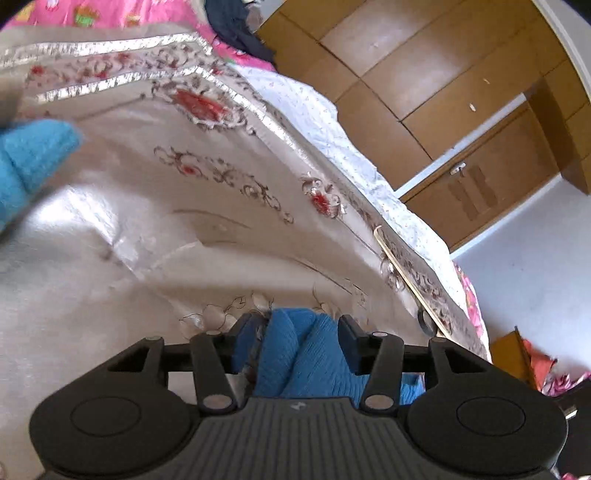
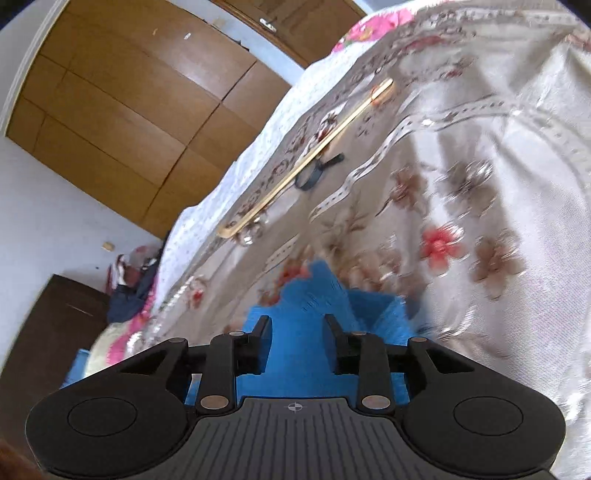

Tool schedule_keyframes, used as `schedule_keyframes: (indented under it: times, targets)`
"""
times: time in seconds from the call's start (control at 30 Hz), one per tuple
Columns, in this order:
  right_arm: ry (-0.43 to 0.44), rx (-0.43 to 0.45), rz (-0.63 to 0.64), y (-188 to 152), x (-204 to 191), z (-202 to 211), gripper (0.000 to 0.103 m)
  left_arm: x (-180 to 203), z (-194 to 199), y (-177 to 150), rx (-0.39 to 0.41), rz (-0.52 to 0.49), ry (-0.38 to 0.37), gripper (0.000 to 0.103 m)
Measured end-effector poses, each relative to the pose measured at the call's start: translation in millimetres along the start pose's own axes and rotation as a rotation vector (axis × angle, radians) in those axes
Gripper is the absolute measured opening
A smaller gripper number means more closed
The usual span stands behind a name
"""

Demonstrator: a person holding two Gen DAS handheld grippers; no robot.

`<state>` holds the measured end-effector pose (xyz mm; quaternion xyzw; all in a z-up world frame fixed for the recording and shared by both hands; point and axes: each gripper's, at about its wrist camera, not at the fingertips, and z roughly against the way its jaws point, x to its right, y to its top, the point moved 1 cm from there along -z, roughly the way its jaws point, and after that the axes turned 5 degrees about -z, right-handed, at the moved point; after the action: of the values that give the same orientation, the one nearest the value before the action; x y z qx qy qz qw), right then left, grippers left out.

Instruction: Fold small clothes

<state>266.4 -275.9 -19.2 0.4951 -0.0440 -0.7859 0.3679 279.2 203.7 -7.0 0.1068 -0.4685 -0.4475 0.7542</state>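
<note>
A small blue knit garment [image 1: 303, 354] is bunched between the fingers of my left gripper [image 1: 295, 332], which is shut on it above the bed. Another part of the blue garment [image 1: 29, 162] hangs blurred at the left edge. In the right wrist view my right gripper [image 2: 297, 332] is shut on the blue garment [image 2: 314, 295], whose fabric fans out past the fingertips. Both grippers hold it above the cream floral bedspread [image 1: 147, 221].
A long wooden stick [image 2: 306, 158] and a black round object [image 2: 314, 173] lie on the bedspread [image 2: 480, 184] near the bed's edge. The stick also shows in the left wrist view [image 1: 406, 273]. Wooden wardrobes [image 1: 443, 92] stand beyond the bed. Dark clothes [image 1: 236, 29] lie at the bed's head.
</note>
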Motion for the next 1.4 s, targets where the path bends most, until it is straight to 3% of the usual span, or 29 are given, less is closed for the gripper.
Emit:
schedule_keyframes:
  times: [0.23,0.3,0.37,0.47,0.57,0.63,0.73,0.97,1.03,1.13,1.3,1.4]
  targets:
    - [-0.12,0.012,0.281,-23.0,-19.2,-1.1,0.031,37.6,-12.5,-38.0,-0.056,-0.257,0.047,0.061]
    - [-0.142,-0.002,0.343,-30.3,-23.1,-8.1,0.031,55.0,-21.0,-50.8,-0.048,-0.417,0.128,0.061]
    - [-0.178,-0.018,0.408,-37.4,-26.7,-15.2,0.03,61.0,-29.5,-59.9,0.0,-0.56,0.265,0.061]
    - [-0.225,-0.016,0.455,-45.0,-24.4,-19.6,0.028,38.9,-31.6,-50.4,0.049,-0.533,0.376,0.063]
    - [-0.238,-0.007,0.438,-43.6,-18.4,-15.4,0.028,0.1,-25.0,-27.3,0.061,-0.37,0.467,0.063]
    - [-0.241,0.0,0.432,-42.5,-18.0,-12.3,0.028,-19.7,-18.7,-18.6,0.061,-0.273,0.456,0.063]
    - [-0.238,0.009,0.421,-41.1,-19.7,-7.3,0.03,-19.1,-6.7,-20.4,0.089,-0.258,0.45,0.063]
    - [-0.203,0.054,0.428,-56.6,-22.6,21.0,0.031,35.0,13.0,-58.7,0.105,-0.4,0.257,0.064]
    - [-0.212,0.056,0.5,-67.9,-24.4,22.8,0.03,50.1,7.7,-77.4,0.073,-0.471,0.23,0.065]
    - [-0.298,0.04,0.558,-75.8,-17.2,13.8,0.03,54.6,-3.9,-98.2,-0.001,-0.53,0.244,0.065]
    - [-0.284,0.0,0.514,-67.3,-5.6,18.1,0.005,49.0,-8.6,-102.5,-0.023,-0.51,0.245,0.069]
    - [-0.258,0.007,0.492,-64.4,-6.5,25.9,0.005,48.9,-5.7,-101.1,-0.018,-0.505,0.236,0.069]
